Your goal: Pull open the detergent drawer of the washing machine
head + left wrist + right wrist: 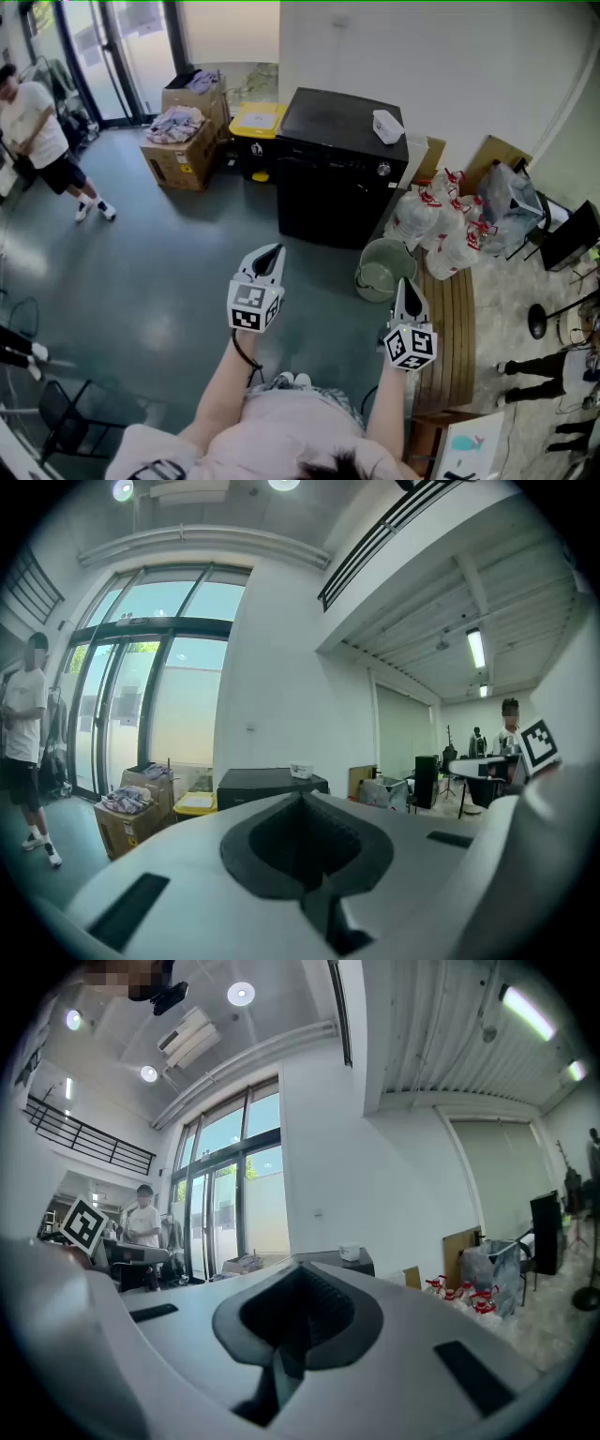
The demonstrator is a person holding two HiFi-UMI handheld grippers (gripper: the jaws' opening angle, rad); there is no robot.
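Detergent drawer: could not be made out on the front of the black washing machine (336,178) — too small to tell. Stood well ahead of both claws against the white wall (450,56), touched by neither. Bore a small white box (387,126) on top, on the side nearer the right claw. Held the left claw (270,255) out level, jaws pressed together with nothing between them. Held the right claw (406,289) beside it, a little nearer the body, jaws likewise closed tight on nothing. Found a pale green bucket (382,269) just ahead of the right claw, and beyond that a heap of white bags (439,230) with red ties. Noted a yellow-lidded bin (257,122) ahead of the left claw, close by the machine's side, then cardboard boxes (184,142) piled with clothes further off to that claw's outer side. Spotted a person (37,131) in a white top — far off past the left claw, by the glass doors (112,47).
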